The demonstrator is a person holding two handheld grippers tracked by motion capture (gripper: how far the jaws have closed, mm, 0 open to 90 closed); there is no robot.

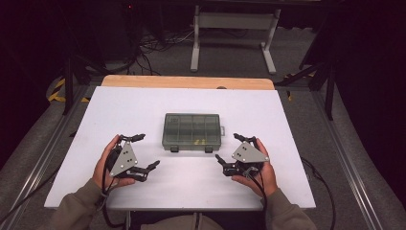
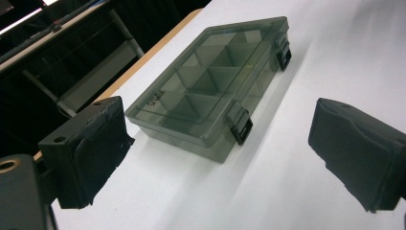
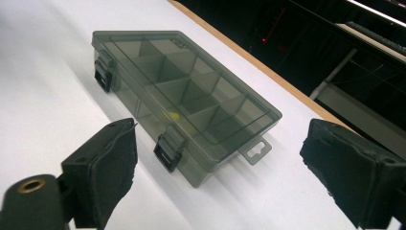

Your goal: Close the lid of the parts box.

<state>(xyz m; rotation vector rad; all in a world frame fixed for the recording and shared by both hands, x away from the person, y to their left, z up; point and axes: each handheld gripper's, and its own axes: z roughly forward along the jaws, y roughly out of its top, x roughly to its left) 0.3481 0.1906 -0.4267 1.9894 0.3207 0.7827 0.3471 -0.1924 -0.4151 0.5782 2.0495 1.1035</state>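
Between both grippers sits the box [image 1: 192, 132], latches [image 2: 241, 126] shut; left gripper [image 1: 141, 152] and right gripper [image 1: 230, 148] gape wide, empty. They flank it, probably to unlatch it.

You will find no readable text here. The box lid [image 2: 210, 72] carries a small embossed mark, too blurred to read.
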